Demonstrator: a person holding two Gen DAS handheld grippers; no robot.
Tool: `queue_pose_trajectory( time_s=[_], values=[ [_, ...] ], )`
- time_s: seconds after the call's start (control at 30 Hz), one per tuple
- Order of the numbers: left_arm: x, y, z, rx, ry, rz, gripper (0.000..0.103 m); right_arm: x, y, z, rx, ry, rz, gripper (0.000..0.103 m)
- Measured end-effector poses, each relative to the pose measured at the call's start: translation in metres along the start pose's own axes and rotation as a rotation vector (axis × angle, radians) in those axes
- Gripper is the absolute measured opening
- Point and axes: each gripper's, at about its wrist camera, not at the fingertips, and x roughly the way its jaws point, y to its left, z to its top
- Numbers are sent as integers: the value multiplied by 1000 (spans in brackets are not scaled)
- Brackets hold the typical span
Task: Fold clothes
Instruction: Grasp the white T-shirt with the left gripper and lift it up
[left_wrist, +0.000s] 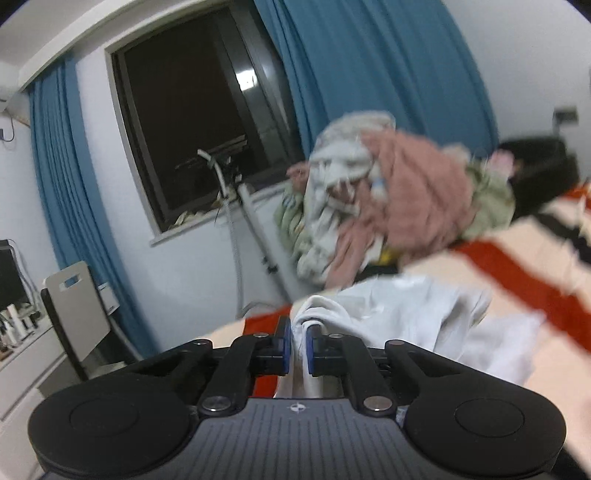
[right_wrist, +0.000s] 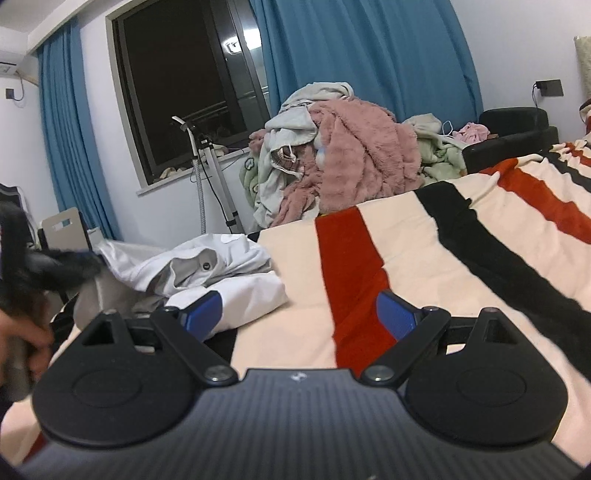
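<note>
A white garment (left_wrist: 406, 314) lies crumpled on the striped blanket (left_wrist: 517, 266). My left gripper (left_wrist: 298, 339) is shut on a fold of this white garment at its near edge. In the right wrist view the same white garment (right_wrist: 207, 269) lies at the bed's left side, with a snap button showing. My right gripper (right_wrist: 299, 314) is open and empty, low over the blanket (right_wrist: 424, 258), just right of the garment. The left gripper (right_wrist: 55, 266) shows blurred at the far left, holding the garment's edge.
A pile of pink, grey and green clothes (right_wrist: 340, 162) sits at the bed's far end. Behind are blue curtains (right_wrist: 362, 55), a dark window (right_wrist: 184, 88), a garment steamer stand (right_wrist: 210, 173), a grey chair (left_wrist: 77, 314) and a black seat (right_wrist: 517, 125).
</note>
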Motion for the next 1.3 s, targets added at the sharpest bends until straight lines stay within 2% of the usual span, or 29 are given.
queue_pose_trajectory(
  time_s=[0.2, 0.37, 0.53, 0.7, 0.8, 1.0, 1.1, 1.2, 1.3],
  values=[
    [-102, 22, 18, -130, -65, -129, 8, -6, 13, -8, 1, -10, 40, 92],
    [-196, 42, 1, -222, -104, -183, 8, -24, 33, -15, -66, -10, 82, 92],
    [-252, 75, -31, -326, -121, -203, 8, -45, 65, -31, -204, 70, 150, 92],
    [-266, 109, -66, -425, -92, -206, 8, -67, 104, -52, -339, 112, 219, 92],
    [-264, 132, -82, -493, -89, -200, 8, -65, 124, -66, -405, 122, 217, 92],
    [-242, 157, -104, -598, -37, -196, 8, -19, 125, -85, -272, 243, 255, 92],
    [-234, 156, -109, -576, -8, -183, 8, -10, 120, -79, -194, 213, 280, 92],
    [-222, 152, -106, -569, -2, -183, 8, -12, 113, -64, -110, 140, 351, 92],
    [-215, 147, -105, -566, 2, -179, 8, -13, 102, -53, 6, 112, 395, 92]
  ],
)
